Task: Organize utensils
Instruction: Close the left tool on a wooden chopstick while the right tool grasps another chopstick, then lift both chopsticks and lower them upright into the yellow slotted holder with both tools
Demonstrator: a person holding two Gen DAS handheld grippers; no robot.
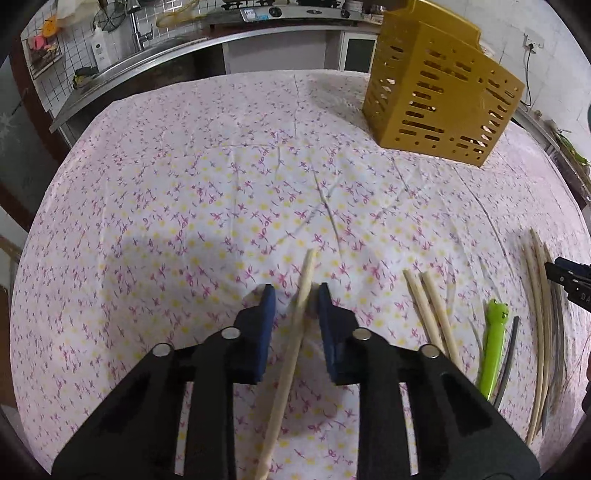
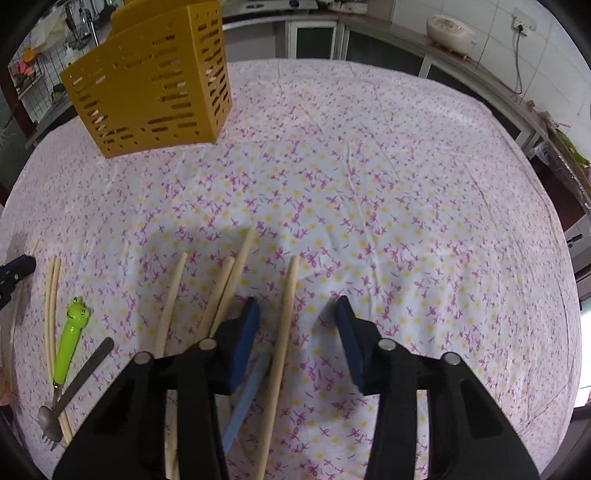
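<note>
Pointing down at the floral tablecloth (image 1: 184,177), my left gripper (image 1: 295,295) has one pale wooden chopstick (image 1: 291,354) running between its blue pads. The chopstick lies close to the right pad, with a gap to the left pad, so the gripper is open. My right gripper (image 2: 297,308) stands open over another chopstick (image 2: 282,332) that lies flat between its fingers, touching neither pad. A blue flat handle (image 2: 245,402) lies under its left finger. More chopsticks (image 2: 225,291) lie to the left. The yellow slotted utensil holder (image 1: 439,96) (image 2: 147,85) stands at the far side.
A green frog-handled fork (image 2: 70,339) (image 1: 493,347) and a metal spoon (image 2: 88,369) lie between the two grippers, beside a pair of chopsticks (image 1: 432,317). A kitchen counter with a sink (image 1: 147,48) runs behind the table. A rice cooker (image 2: 448,29) sits at the back right.
</note>
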